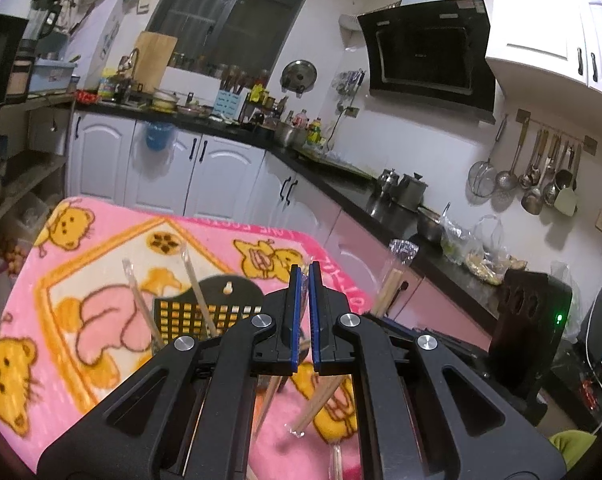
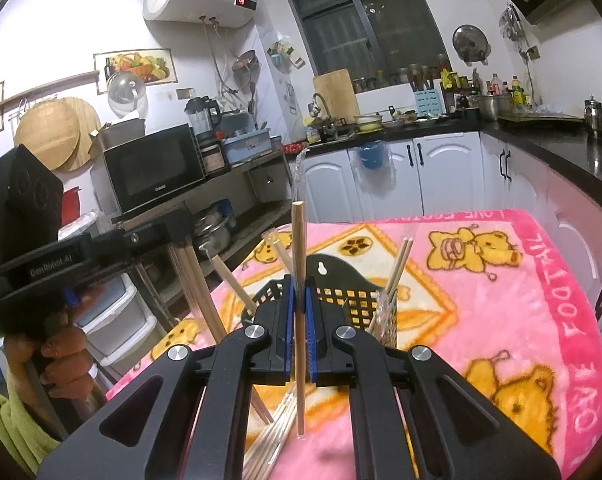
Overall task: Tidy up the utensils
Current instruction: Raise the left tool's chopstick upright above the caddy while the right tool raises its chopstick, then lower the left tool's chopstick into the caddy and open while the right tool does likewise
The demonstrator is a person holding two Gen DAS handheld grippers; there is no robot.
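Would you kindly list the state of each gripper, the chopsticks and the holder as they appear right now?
left gripper: shut on a wrapped pair of chopsticks.
right gripper: shut on a wrapped pair of chopsticks, held upright above the blanket.
black holder: upright on the blanket, several wrapped pairs leaning inside.
loose chopsticks: lying on the blanket, not yet sorted.

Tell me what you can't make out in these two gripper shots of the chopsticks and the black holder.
- Left wrist view: the left gripper covers the front of the black holder, and whether it pinches anything cannot be told.
- Right wrist view: the right gripper hides the holder's inside and the middle of the wrapped chopstick it grips.
- Both views: the loose chopsticks on the pink blanket run under the gripper arms; no count possible.
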